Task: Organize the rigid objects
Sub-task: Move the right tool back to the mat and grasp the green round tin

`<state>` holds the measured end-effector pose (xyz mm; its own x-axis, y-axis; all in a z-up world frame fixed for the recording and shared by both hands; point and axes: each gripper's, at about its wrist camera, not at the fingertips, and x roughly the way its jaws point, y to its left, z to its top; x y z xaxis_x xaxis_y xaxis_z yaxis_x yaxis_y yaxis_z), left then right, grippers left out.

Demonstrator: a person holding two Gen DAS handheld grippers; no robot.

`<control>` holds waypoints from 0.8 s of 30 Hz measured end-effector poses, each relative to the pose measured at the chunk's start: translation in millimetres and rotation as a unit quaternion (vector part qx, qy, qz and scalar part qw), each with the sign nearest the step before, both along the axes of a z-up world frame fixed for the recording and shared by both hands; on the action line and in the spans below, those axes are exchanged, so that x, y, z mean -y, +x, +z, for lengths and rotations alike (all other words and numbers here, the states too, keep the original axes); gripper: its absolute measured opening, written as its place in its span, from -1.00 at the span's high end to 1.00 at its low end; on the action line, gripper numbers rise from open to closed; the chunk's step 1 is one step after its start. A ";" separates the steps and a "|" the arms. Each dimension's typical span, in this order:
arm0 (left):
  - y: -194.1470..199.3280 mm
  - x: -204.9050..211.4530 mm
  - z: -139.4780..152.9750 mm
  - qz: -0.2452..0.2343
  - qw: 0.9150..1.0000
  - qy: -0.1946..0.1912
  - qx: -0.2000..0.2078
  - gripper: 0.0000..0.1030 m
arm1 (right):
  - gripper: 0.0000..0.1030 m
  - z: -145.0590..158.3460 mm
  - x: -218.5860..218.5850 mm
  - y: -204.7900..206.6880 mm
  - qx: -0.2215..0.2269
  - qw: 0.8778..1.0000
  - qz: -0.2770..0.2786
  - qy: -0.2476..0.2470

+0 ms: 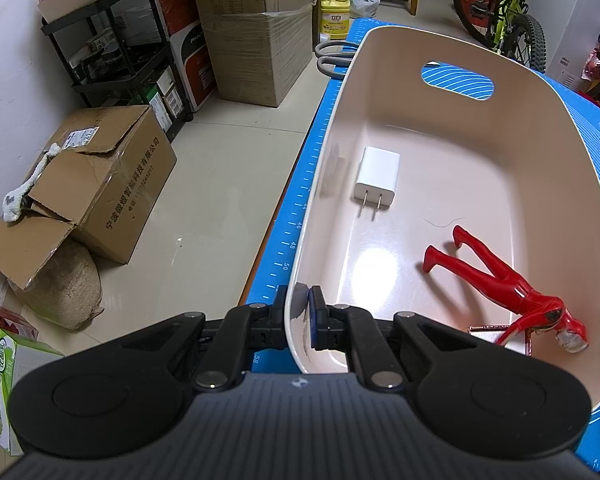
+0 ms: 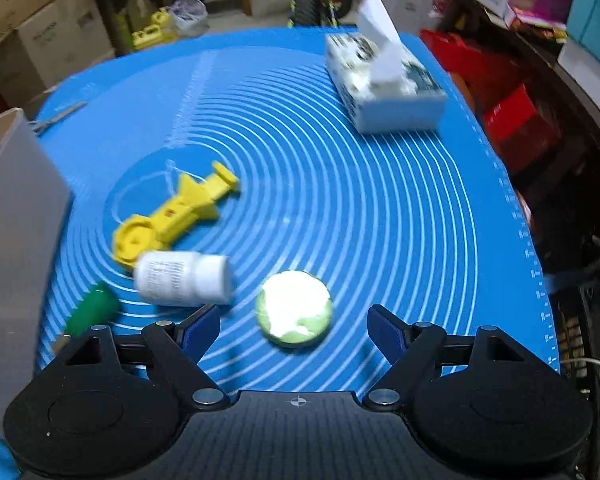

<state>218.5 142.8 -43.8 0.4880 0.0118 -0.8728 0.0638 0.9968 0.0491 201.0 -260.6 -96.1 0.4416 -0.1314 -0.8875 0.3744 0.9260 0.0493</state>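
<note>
My left gripper (image 1: 300, 312) is shut on the near rim of a pale pink plastic bin (image 1: 556, 128), one finger outside the wall and one inside. Inside the bin lie a white plug charger (image 1: 378, 178) and a red toy figure (image 1: 504, 284) with a small boxed item under its head end. My right gripper (image 2: 294, 330) stands open over the blue mat (image 2: 380, 208). A round green-and-white disc (image 2: 294, 308) lies between its fingers, untouched. To the left lie a white pill bottle (image 2: 184, 278), a green cylinder (image 2: 92, 308) and a yellow plastic toy (image 2: 172, 216).
A tissue box (image 2: 384, 84) sits at the mat's far right. Grey-handled scissors (image 1: 332, 58) lie beyond the bin. The bin's grey outer wall (image 2: 16, 220) rises at the left of the right wrist view. Cardboard boxes (image 1: 100, 184), a black shelf cart and a bicycle (image 1: 504, 12) surround the table.
</note>
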 end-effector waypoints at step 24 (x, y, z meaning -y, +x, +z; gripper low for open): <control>-0.1 0.5 -0.2 -0.001 1.000 0.001 0.000 0.76 | -0.24 -26.4 2.1 13.5 -0.004 1.000 -0.002 -0.011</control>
<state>218.4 142.3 -44.0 0.4878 0.0123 -0.8729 0.0648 0.9966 0.0502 214.4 -262.7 -122.5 0.4348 -0.1519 -0.8876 0.3777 0.9256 0.0266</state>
